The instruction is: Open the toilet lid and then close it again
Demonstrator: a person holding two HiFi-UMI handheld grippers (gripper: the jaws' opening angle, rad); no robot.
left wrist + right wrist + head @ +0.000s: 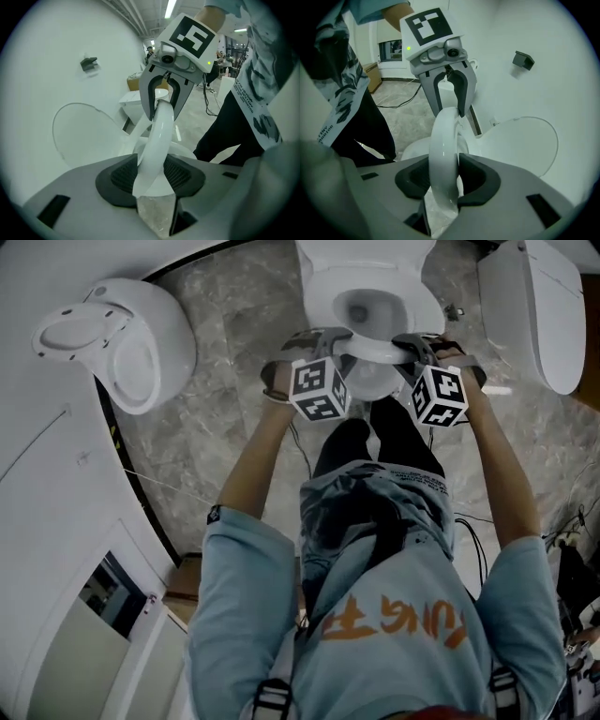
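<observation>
One glossy white toilet lid [157, 140], thick curved rim

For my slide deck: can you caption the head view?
From above, a person grips the toilet rim with left tongs and right tongs, bowl uncovered.

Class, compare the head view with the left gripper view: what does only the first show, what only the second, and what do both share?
Only the head view: the bowl seen from above, the marble floor and the person's blue shirt. Only the left gripper view: how the left gripper has its jaws clamped on the toilet's white rim, and a dark fitting on the white wall. Both: the rim, with the right gripper also gripping it.
</observation>
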